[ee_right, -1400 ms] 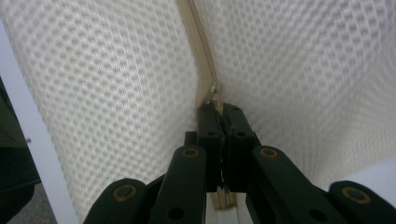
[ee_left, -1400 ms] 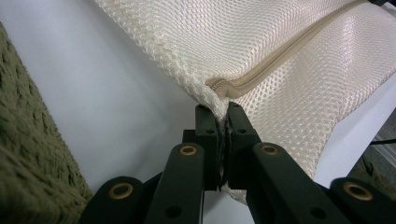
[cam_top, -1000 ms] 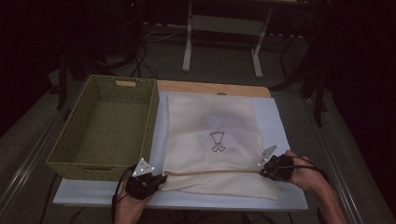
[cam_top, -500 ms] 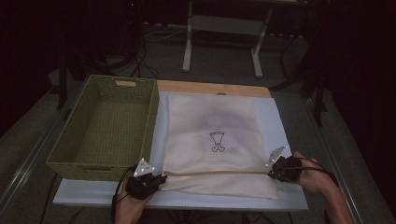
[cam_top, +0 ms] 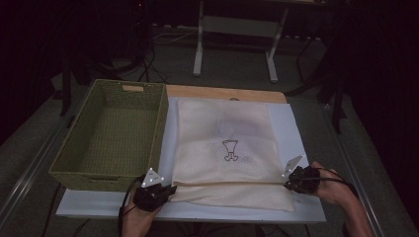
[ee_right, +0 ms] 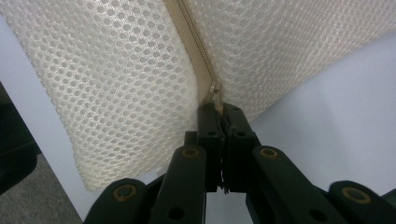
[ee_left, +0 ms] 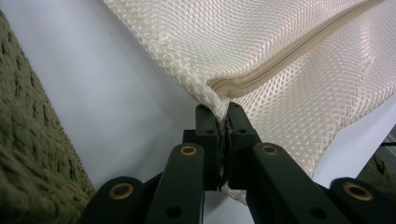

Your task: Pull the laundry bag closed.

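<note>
The mesh laundry bag (cam_top: 225, 153) lies flat on the white table (cam_top: 301, 133), just beside the green woven basket (cam_top: 108, 133) on its left. Its zipper (cam_top: 227, 183) runs across the near end of the bag, from your left gripper (cam_top: 165, 189) to your right gripper (cam_top: 291, 181), so the zipper's long axis lies along the line between your two hands. In the left gripper view, the jaws are pressed together on the bag's corner (ee_left: 215, 103) where the zipper tape ends. In the right gripper view, the jaws are pressed together on the zipper pull (ee_right: 215, 89) at the opposite corner. The zipper track stretches away from each gripper toward the other. The slider sits at your right hand, so the right gripper is the one placed to move it; the left gripper serves as the anchor. Judge any slider travel as running along that axis toward your left hand, with the left grip holding the fabric taut. Whether the zipper is fully closed along its length cannot be told.
</note>
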`<state>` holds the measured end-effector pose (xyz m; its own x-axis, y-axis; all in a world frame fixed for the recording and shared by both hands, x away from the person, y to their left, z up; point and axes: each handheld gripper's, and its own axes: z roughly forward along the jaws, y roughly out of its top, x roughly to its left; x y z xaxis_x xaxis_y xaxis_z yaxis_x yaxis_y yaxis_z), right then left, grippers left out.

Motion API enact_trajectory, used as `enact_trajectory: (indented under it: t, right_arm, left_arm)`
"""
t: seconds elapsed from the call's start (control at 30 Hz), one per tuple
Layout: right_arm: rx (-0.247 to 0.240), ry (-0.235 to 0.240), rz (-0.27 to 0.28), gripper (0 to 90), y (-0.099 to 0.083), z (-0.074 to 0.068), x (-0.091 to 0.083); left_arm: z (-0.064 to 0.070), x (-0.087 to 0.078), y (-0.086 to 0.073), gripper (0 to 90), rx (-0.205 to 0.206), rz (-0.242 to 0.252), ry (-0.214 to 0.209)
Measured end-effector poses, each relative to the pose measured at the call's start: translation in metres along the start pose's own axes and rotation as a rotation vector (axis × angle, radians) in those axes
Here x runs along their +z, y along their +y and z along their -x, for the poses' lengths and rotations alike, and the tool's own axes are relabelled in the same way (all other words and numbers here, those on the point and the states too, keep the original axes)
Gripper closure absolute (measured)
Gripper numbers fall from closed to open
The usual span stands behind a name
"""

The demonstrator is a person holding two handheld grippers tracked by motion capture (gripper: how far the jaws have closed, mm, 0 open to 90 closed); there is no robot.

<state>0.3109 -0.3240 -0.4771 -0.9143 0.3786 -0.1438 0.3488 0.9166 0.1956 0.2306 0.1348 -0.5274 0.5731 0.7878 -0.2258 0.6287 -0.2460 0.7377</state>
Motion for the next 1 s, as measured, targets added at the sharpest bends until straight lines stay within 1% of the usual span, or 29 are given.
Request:
enact_trajectory:
  t: [0.03, 0.1, 0.13, 0.27, 0.4, 0.43, 0.5, 0.63, 0.67, 0.7, 0.73, 0.77, 0.83, 0.87, 0.9, 0.93, 0.97, 1.0]
  right_arm:
    - [0.008, 0.007, 0.003, 87.4, 0.0, 0.0, 0.001]
    - [0.009, 0.001, 0.005, 87.1, 0.0, 0.0, 0.001]
    - [0.007, -0.004, 0.013, 85.4, 0.001, 0.0, 0.003]
    - [0.018, -0.01, 0.011, 70.3, -0.001, 0.0, 0.007]
    - [0.038, -0.004, 0.027, 63.5, -0.004, 0.0, 0.003]
    - [0.037, 0.0, 0.042, 62.4, -0.005, 0.0, 0.001]
    - [0.052, 0.005, 0.067, 61.2, -0.006, 0.001, -0.001]
    - [0.079, -0.003, 0.118, 60.1, -0.008, 0.004, -0.005]
    - [0.079, -0.003, 0.118, 60.1, -0.008, 0.004, -0.005]
    - [0.102, 0.0, 0.15, 59.1, -0.008, 0.006, -0.007]
    - [0.102, 0.0, 0.15, 59.1, -0.008, 0.006, -0.007]
    - [0.121, -0.007, 0.175, 58.4, -0.008, 0.008, -0.007]
    - [0.129, -0.005, 0.181, 58.3, -0.008, 0.008, -0.008]
    - [0.138, -0.021, 0.194, 58.0, -0.008, 0.009, -0.008]
    - [0.155, -0.035, 0.234, 57.5, -0.008, 0.011, -0.009]
    - [0.155, -0.035, 0.234, 57.5, -0.008, 0.011, -0.009]
    - [0.166, -0.047, 0.249, 57.1, -0.007, 0.013, -0.008]
    - [0.17, -0.045, 0.256, 56.7, -0.007, 0.013, -0.008]
  left_arm:
    - [0.0, 0.0, 0.0, 86.2, 0.0, 0.006, -0.007]
    - [0.0, 0.0, 0.0, 84.6, 0.0, 0.006, -0.007]
    - [0.0, -0.001, -0.001, 80.3, -0.002, 0.002, -0.008]
    - [-0.001, -0.002, -0.003, 70.9, -0.003, 0.007, -0.006]
    - [0.002, -0.001, -0.002, 65.8, 0.0, 0.008, -0.011]
    - [0.002, -0.001, -0.002, 64.4, 0.003, 0.01, -0.009]
    - [0.003, -0.003, -0.002, 63.4, 0.005, 0.013, -0.01]
    - [0.005, -0.005, -0.002, 61.6, 0.007, 0.024, -0.008]
    - [0.005, -0.005, -0.002, 61.3, 0.007, 0.024, -0.008]
    - [0.005, -0.007, -0.002, 61.3, 0.013, 0.026, -0.006]
    - [0.005, -0.007, -0.002, 61.2, 0.013, 0.026, -0.006]
    - [0.005, -0.008, -0.002, 61.1, 0.013, 0.028, -0.003]
    - [0.006, -0.01, -0.002, 61.1, 0.018, 0.034, 0.0]
    - [0.006, -0.011, -0.003, 61.1, 0.023, 0.038, 0.004]
    - [0.006, -0.012, -0.003, 60.9, 0.026, 0.039, 0.014]
    - [0.006, -0.013, -0.003, 60.9, 0.028, 0.042, 0.013]
    - [0.006, -0.015, -0.002, 60.7, 0.026, 0.047, 0.015]
    - [0.006, -0.017, -0.002, 60.3, 0.031, 0.05, 0.021]
